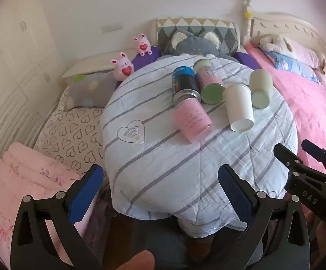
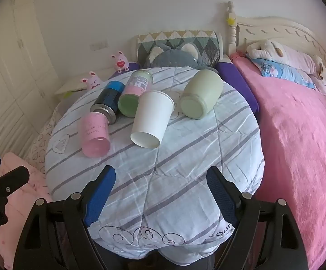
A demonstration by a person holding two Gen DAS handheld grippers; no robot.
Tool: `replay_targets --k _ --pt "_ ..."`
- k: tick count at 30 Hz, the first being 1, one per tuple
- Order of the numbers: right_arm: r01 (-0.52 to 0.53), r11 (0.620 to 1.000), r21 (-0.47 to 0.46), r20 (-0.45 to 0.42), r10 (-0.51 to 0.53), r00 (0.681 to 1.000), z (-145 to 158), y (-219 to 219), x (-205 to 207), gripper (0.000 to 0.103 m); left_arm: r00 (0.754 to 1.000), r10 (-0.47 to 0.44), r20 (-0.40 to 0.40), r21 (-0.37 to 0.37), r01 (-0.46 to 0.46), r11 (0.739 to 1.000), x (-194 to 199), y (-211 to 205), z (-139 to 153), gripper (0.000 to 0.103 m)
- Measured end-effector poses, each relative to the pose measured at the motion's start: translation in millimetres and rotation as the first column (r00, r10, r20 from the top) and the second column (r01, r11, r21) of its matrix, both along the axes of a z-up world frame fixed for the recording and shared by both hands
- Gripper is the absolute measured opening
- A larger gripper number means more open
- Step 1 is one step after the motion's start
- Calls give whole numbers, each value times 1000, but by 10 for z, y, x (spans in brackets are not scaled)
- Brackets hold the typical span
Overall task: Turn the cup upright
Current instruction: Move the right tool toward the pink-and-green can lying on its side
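Right wrist view: white cup (image 2: 151, 119) lies sideways on a striped quilt (image 2: 174, 168); right gripper (image 2: 161, 193) and left gripper (image 1: 160, 193) both hang wide open, empty.

Five cups lie tipped on the striped quilt. The white cup (image 2: 150, 118) lies centrally, base nearest the camera. The pink cup (image 2: 94, 133) lies left of it.

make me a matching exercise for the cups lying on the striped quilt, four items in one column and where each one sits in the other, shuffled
Items
1. pink cup
2. white paper cup
3. pale green cup
4. blue-capped can

Places, as seen in the right wrist view
A. farthest right of the group, base toward the camera
B. middle, nearest the right gripper
C. farthest left at the front
D. behind the pink cup, beside the pink-labelled jar

Pairs: 1-C, 2-B, 3-A, 4-D
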State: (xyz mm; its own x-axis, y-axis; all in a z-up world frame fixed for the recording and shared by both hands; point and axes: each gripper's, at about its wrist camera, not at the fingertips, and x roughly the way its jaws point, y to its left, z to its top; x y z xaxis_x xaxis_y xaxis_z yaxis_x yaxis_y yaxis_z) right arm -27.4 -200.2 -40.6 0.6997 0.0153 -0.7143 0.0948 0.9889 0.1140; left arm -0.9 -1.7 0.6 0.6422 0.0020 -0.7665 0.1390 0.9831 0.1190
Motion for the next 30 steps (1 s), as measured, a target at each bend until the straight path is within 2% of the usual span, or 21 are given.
replay_targets --k 11,15,30 --pt "-2 1000 0 8 2 1000 -24 2 0 84 1000 27 -9 -14 -27 1000 2 81 -36 103" --pt "-8 1000 -6 12 8 1000 73 52 32 84 999 48 -23 -22 -49 999 44 102 -59 103" --pt "-61 997 -45 14 61 998 219 255 355 84 995 85 -51 -33 -87 996 409 208 -117 103"
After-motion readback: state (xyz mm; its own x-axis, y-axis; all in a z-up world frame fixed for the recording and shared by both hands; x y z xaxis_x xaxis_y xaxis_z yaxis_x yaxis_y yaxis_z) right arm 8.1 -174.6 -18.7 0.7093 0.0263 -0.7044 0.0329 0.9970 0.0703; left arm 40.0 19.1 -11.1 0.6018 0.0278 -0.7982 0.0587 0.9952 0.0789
